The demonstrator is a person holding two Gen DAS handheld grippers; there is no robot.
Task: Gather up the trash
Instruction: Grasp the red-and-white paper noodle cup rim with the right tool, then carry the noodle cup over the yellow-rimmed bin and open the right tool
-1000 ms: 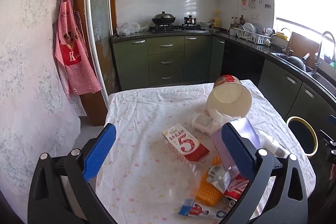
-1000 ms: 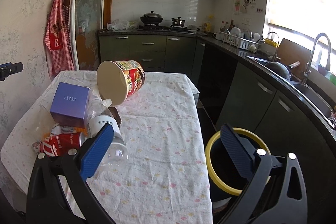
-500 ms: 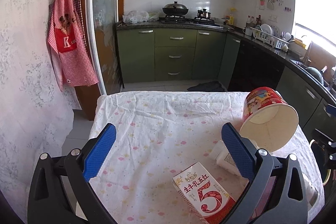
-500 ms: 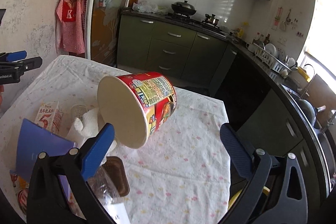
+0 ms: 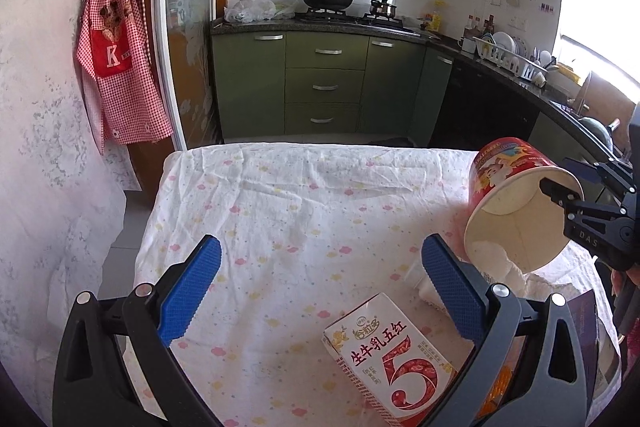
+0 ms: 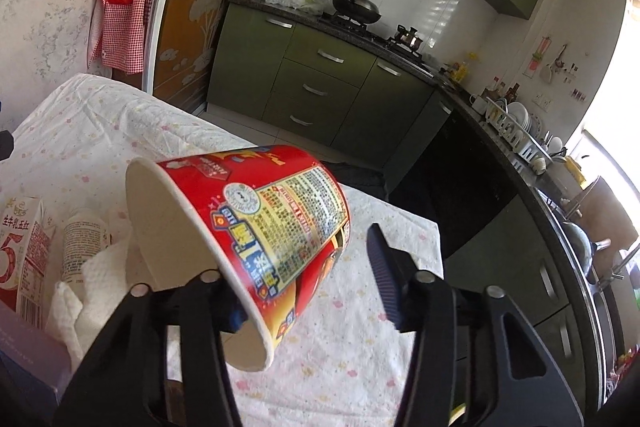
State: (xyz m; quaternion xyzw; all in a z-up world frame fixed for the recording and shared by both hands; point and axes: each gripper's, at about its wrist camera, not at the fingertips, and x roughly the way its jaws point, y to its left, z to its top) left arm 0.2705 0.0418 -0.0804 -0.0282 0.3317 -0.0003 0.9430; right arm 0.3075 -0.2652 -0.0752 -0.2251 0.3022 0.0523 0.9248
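A red instant-noodle cup (image 6: 280, 207) lies tilted on its side on the flowered tablecloth (image 5: 280, 207), its mouth over a crumpled white tissue (image 6: 100, 279). My right gripper (image 6: 304, 267) straddles the cup's wall and its jaws are closing. One finger is inside the mouth and the other finger (image 6: 384, 267) stands just clear of the outside. In the left wrist view the cup (image 5: 512, 187) and the right gripper (image 5: 568, 175) are at the right edge. My left gripper (image 5: 320, 247) hangs open over bare cloth, with a milk carton (image 5: 388, 359) by its right finger.
A white bottle (image 6: 82, 239) and a purple box (image 6: 24, 347) lie beside the tissue at the table's near end. Green kitchen cabinets (image 5: 326, 83) stand beyond the table. A dark counter with a dish rack (image 6: 516, 135) runs along the right. A red checked apron (image 5: 116, 59) hangs on the left wall.
My right gripper swung from the yellow-rimmed bin to the noodle cup, pushed one finger into its mouth and narrowed its jaws. My left gripper moved off the trash pile, still open.
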